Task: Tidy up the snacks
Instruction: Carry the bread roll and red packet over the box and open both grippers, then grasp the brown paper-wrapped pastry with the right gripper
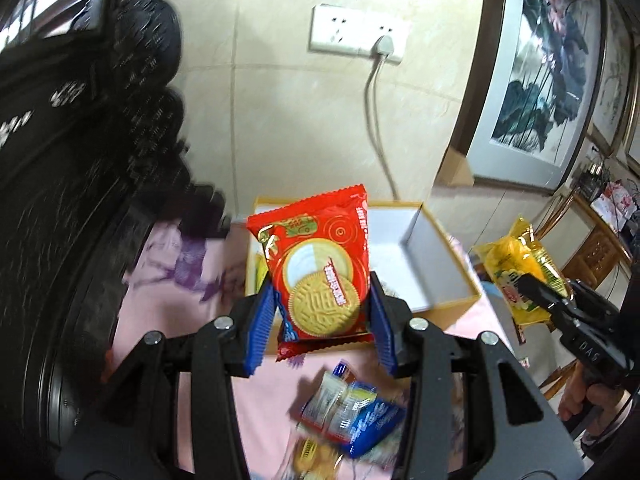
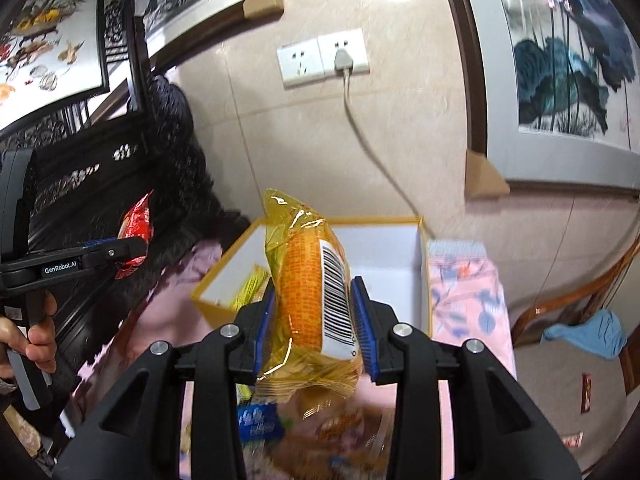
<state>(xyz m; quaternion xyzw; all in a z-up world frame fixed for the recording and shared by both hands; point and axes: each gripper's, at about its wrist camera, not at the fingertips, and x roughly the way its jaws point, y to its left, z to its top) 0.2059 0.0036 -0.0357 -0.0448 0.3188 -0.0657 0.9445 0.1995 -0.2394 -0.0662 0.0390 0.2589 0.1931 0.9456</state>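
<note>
My left gripper [image 1: 322,300] is shut on a red biscuit packet [image 1: 316,264], held upright above the near edge of an open box [image 1: 436,264] with white inside walls and a yellow rim. In the right wrist view my right gripper [image 2: 314,312] is shut on a yellow-orange snack packet [image 2: 308,280] with a barcode, lifted in front of the same box [image 2: 384,248]. A yellow packet [image 2: 250,286] lies inside the box at its left. The right gripper with its yellow packet [image 1: 520,276] shows at the right of the left wrist view; the left gripper with the red packet [image 2: 134,236] shows at the left of the right wrist view.
Several loose snack packets [image 1: 352,412] lie on the pink flowered cloth [image 1: 172,300] below the grippers. Dark carved wooden furniture [image 1: 80,160] stands to the left. Behind the box are a tiled wall, a socket with a plugged cable [image 1: 360,32] and a framed painting [image 1: 544,64].
</note>
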